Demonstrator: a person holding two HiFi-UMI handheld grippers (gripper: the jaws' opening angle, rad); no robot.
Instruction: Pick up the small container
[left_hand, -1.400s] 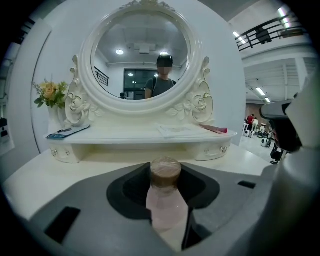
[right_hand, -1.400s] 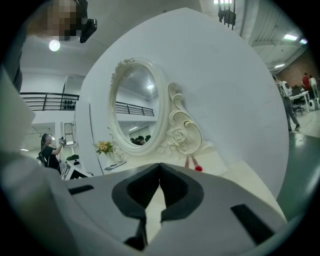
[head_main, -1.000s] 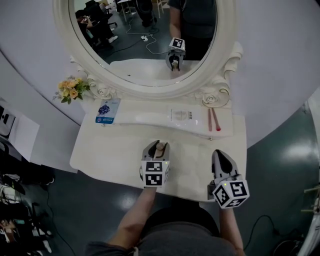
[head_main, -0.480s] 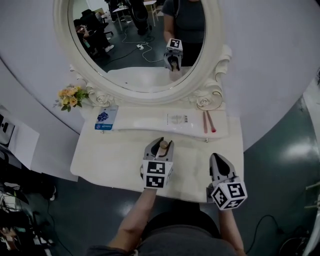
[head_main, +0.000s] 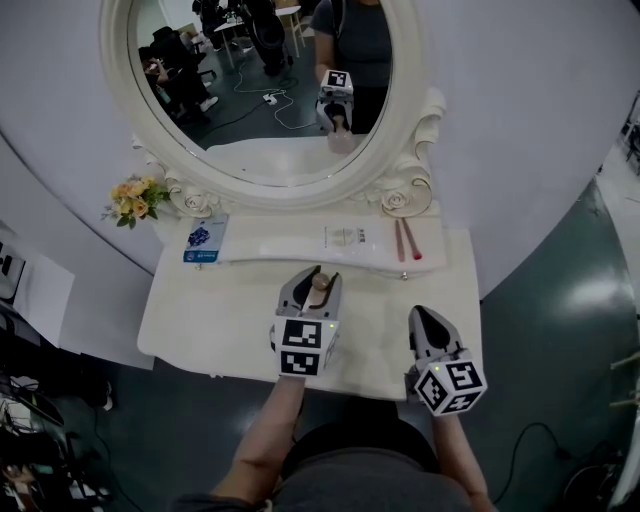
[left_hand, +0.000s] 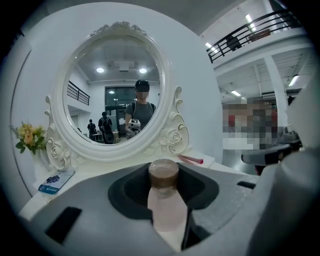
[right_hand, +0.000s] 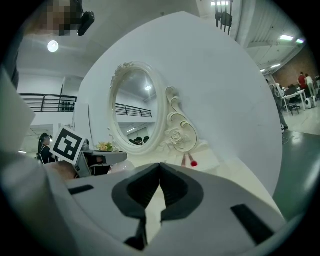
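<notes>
The small container (left_hand: 165, 202) is a pale pink bottle with a brown cap (head_main: 320, 283). My left gripper (head_main: 311, 293) is shut on its body, over the front middle of the white dressing table (head_main: 200, 310). In the left gripper view the bottle stands upright between the jaws of that left gripper (left_hand: 165, 186), with the cap poking out above them. My right gripper (head_main: 426, 323) hovers at the table's front right corner, shut with nothing in it; in the right gripper view the pads of the right gripper (right_hand: 160, 170) meet at the tips.
An oval mirror (head_main: 262, 90) in an ornate white frame stands at the back and reflects the left gripper and a person. On the raised shelf lie a blue packet (head_main: 202, 240), a white box (head_main: 345, 238) and two red-tipped sticks (head_main: 404, 240). Flowers (head_main: 130, 192) sit at far left.
The head view has drifted, so the table and mirror sit further left in the picture. Both grippers keep their places over the table's front, and the left still grips the bottle.
</notes>
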